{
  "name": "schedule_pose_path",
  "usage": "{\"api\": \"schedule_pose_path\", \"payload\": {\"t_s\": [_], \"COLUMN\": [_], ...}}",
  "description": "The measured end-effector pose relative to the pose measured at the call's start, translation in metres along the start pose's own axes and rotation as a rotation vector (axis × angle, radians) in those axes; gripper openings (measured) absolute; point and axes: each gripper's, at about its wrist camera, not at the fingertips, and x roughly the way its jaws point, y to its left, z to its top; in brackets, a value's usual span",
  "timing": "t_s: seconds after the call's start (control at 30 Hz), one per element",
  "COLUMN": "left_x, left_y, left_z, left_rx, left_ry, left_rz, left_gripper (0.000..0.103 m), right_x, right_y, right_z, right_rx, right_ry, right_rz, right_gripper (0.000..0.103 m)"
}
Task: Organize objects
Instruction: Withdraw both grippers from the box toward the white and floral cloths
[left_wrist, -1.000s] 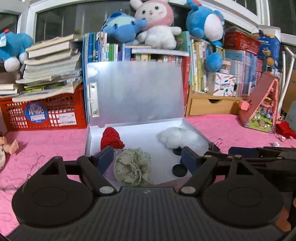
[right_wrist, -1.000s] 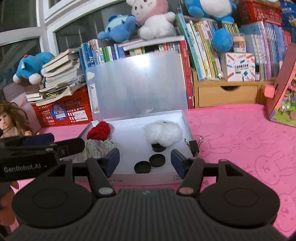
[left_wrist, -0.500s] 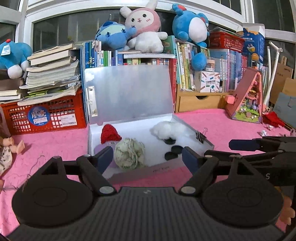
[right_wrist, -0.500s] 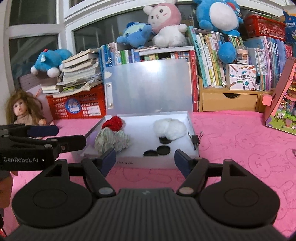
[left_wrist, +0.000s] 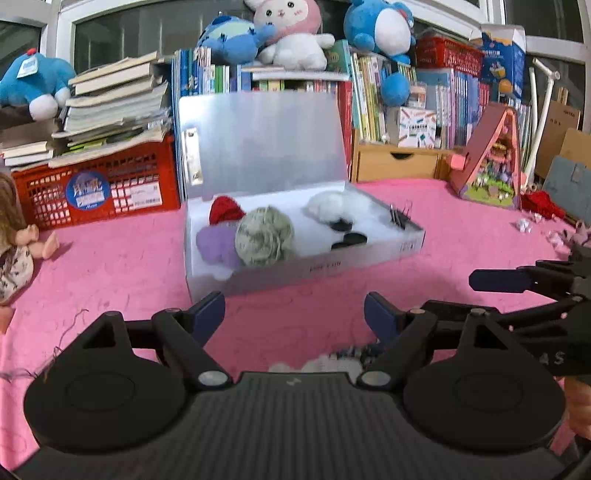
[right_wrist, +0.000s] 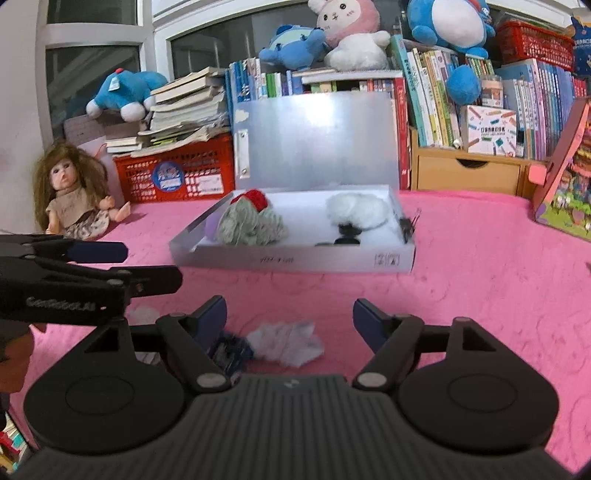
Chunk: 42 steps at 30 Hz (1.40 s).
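Observation:
An open white box (left_wrist: 332, 264) (right_wrist: 295, 258) with its lid up stands on the pink cloth. In it lie a red yarn ball (left_wrist: 225, 208), a greenish yarn ball (left_wrist: 264, 236) (right_wrist: 247, 225), a purple ball (left_wrist: 216, 242), a white fluffy ball (left_wrist: 334, 203) (right_wrist: 356, 210) and black discs (left_wrist: 349, 239). My left gripper (left_wrist: 294, 312) is open and empty, short of the box. My right gripper (right_wrist: 290, 317) is open and empty above a white and dark fluffy piece (right_wrist: 284, 345) on the cloth; that piece also shows in the left wrist view (left_wrist: 328, 363).
A red crate (left_wrist: 99, 184) with books, a row of books with plush toys (left_wrist: 291, 33), a wooden drawer (left_wrist: 399, 164) and a toy house (left_wrist: 491, 166) line the back. A doll (right_wrist: 74, 192) sits at the left. Paper scraps (left_wrist: 524, 223) lie at the right.
Both grippers have pulled back from the box and risen, so the box looks farther away. The fluffy piece on the cloth has come into view under the right gripper.

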Motion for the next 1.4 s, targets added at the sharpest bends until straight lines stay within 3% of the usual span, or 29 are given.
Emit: {"api": "schedule_pose_path", "payload": {"t_s": [0.37,0.77,1.0,1.23,1.4], "left_x": [-0.01,-0.032,-0.039,-0.033,-0.028], "left_y": [0.004,0.015,0.019,0.011,0.01], "left_z": [-0.025,-0.047,-0.058,-0.065,-0.07], "left_rx": [-0.056,-0.125,-0.142,-0.141,-0.149], "left_ry": [0.027,0.002,0.006,0.03,0.034], "left_rz": [0.008,0.03,0.001,-0.034,-0.013], "left_gripper": [0.086,0.086,0.084,0.07,0.057], "right_x": [-0.013,-0.019,-0.012,-0.004,0.001], "right_y": [0.008,0.02,0.039,0.051,0.053], "right_z": [-0.023,-0.036,-0.045,-0.051,-0.052], "right_rx": [-0.002,-0.012,-0.069,-0.1,-0.089], "right_ry": [0.021,0.034,0.054,0.059,0.062], "right_rz": [0.019,0.073,0.086,0.07,0.069], "right_gripper": [0.087,0.089,0.089,0.089,0.089]}}
